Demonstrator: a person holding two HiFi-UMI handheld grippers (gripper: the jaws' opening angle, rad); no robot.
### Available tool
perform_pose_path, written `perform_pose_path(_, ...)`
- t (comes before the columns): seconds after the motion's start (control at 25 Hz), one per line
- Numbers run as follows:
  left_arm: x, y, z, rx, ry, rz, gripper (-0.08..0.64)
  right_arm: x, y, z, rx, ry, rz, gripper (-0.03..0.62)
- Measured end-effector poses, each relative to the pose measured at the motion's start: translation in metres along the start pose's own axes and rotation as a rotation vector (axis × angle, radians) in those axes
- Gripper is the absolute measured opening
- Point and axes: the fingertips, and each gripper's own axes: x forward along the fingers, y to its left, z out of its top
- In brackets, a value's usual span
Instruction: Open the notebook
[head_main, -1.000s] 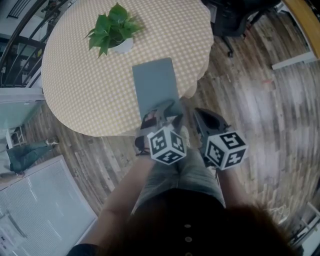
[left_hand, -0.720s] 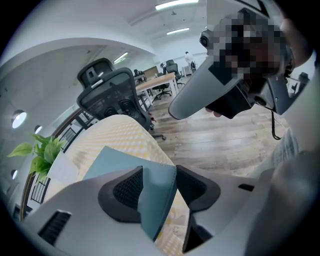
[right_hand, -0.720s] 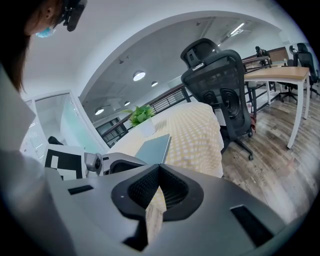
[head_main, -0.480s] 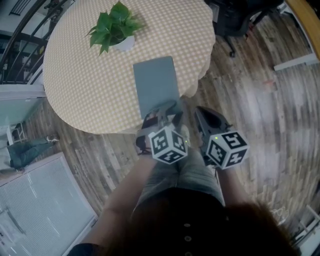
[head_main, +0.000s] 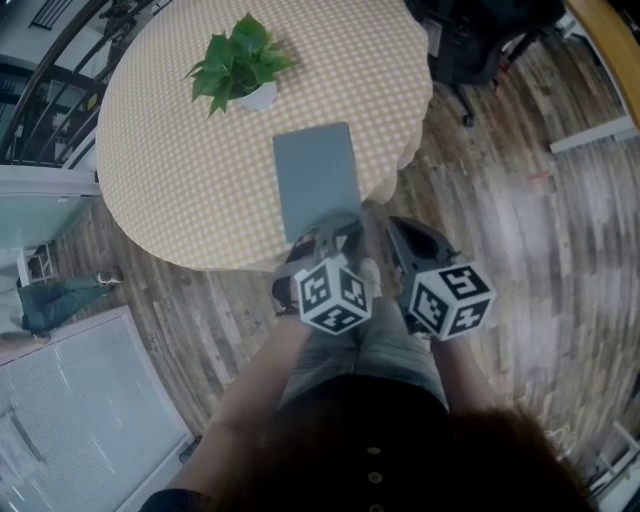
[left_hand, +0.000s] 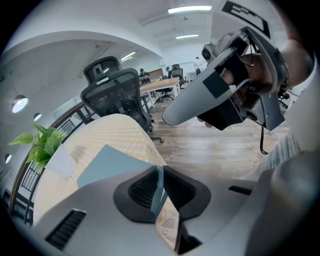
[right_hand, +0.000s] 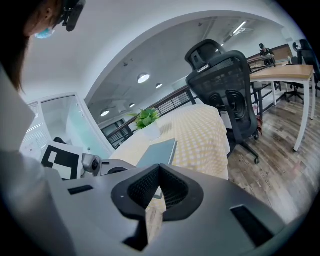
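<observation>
Standing by the round table (head_main: 180, 170) with its checked cloth, I see the notebook (head_main: 317, 175) lying flat and closed near the middle of the head view. Its lower edge reaches the table's near rim, and a potted plant (head_main: 240, 62) sits well apart toward the upper left.

The left gripper (head_main: 335, 228) has come in at that lower edge. Its own view shows the jaws have just been closing, and they now pinch a thin blue-grey edge of the notebook between the ribbed pads (left_hand: 145, 187). From this angle I cannot tell whether that is the cover alone or the whole book.

The right gripper (head_main: 400, 232) hangs just beside it, off the table's rim and touching nothing. Its view shows the jaws pressed together and empty, with the notebook and an office chair (right_hand: 225, 85) beyond them.

As I judge it, the task has barely begun. The grip on the edge is taken, but the cover shows no lift and no pages are in sight. What is left is the opening itself: raising the pinched edge and swinging the cover over, possibly with the right gripper steadying the book.
</observation>
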Motion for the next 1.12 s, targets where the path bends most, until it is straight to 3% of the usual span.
perform_pose_path(0.52,-0.010,0.009,0.004,-0.143,-0.027,-0.010,0.035,0.009,0.003,0.008,-0.009,0.013,0.054,0.011)
perform_pose_path(0.76,-0.035,0.024,0.012,-0.274,-0.132,0.010,0.032,0.014,0.011,0.013,-0.014,0.004,0.057,0.011)
perform_pose_path(1.12,-0.079,0.048,0.011,-0.400,-0.273,0.000,0.029,0.026,0.047,0.021,-0.024,-0.021,0.056,0.011)
